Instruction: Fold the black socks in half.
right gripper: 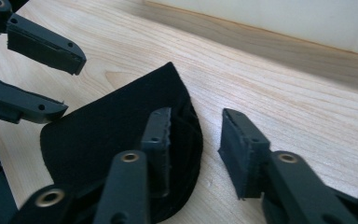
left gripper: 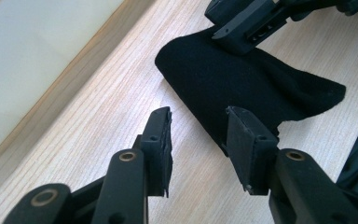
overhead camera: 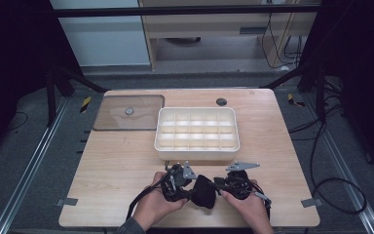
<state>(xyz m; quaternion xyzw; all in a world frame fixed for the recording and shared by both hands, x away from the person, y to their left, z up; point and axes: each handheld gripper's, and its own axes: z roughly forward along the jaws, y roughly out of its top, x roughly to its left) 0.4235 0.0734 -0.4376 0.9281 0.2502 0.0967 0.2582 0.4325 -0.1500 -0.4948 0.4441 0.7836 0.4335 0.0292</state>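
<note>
A wooden table (overhead camera: 121, 165) is seen from the high view, and on its middle a white divided tray (overhead camera: 196, 154) is set, its many small compartments appearing bare. To the tray's left a clear flat lid (overhead camera: 112, 117) with a round knob is laid flat on the tabletop. Near the front edge, just before the tray, a black cloth (overhead camera: 204, 191) is spread on the wood between the two hands. The left gripper (left gripper: 198, 135) is held released, its jaws parted, one over bare wood and one at the cloth's edge. The right gripper (right gripper: 195, 140) is likewise unclenched, one jaw over the cloth and the other over bare wood; nothing is grasped.
</note>
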